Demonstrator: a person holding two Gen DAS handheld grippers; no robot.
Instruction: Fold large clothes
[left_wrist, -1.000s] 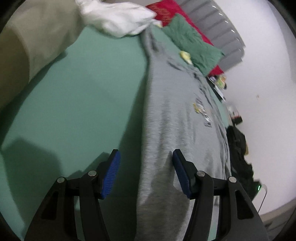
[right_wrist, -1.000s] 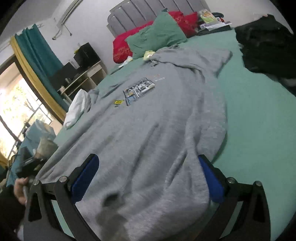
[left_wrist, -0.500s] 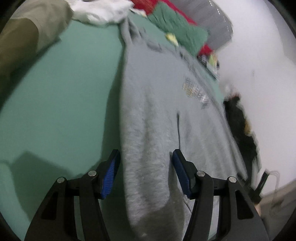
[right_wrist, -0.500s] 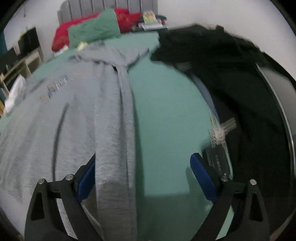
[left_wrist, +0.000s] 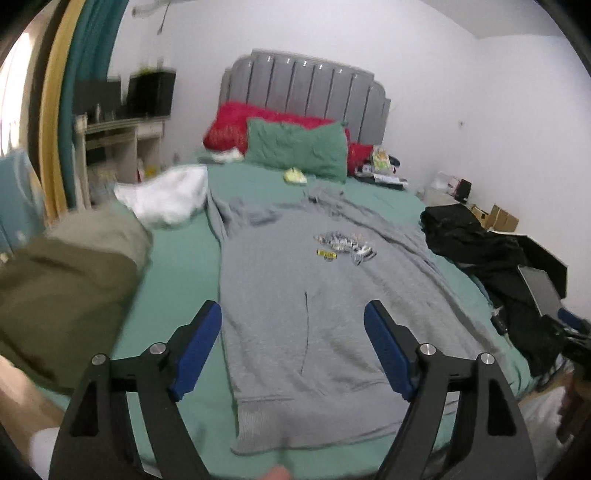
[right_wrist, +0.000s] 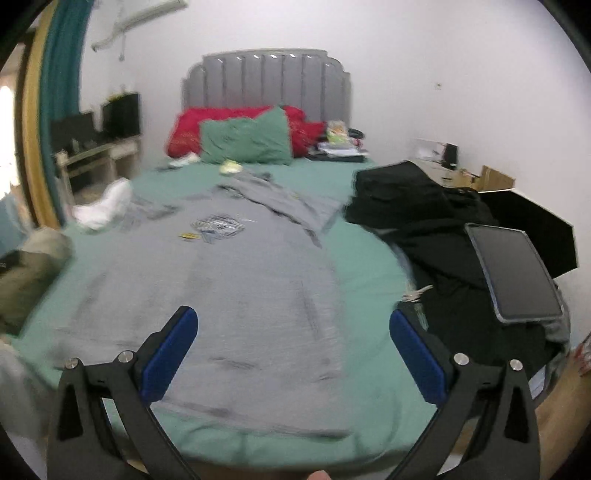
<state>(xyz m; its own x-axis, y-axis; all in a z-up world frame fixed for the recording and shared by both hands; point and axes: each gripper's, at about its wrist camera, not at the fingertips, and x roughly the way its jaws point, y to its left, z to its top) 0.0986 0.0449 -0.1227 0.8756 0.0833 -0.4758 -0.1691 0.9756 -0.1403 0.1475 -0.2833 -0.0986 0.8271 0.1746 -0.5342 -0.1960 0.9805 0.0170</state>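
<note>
A large grey sweatshirt with a small chest print lies flat, front up, on the green bed sheet, hem toward me. It also shows in the right wrist view. My left gripper is open and empty, raised above the hem end. My right gripper is open and empty, held above the sweatshirt's lower right part. Neither touches the cloth.
A pile of black clothes and a tablet lie on the bed's right side. An olive garment and a white cloth lie at the left. Green and red pillows stand by the grey headboard.
Both grippers have lifted and pulled back from close over the sweatshirt to a high view of the whole bed. Both stay open and empty.
</note>
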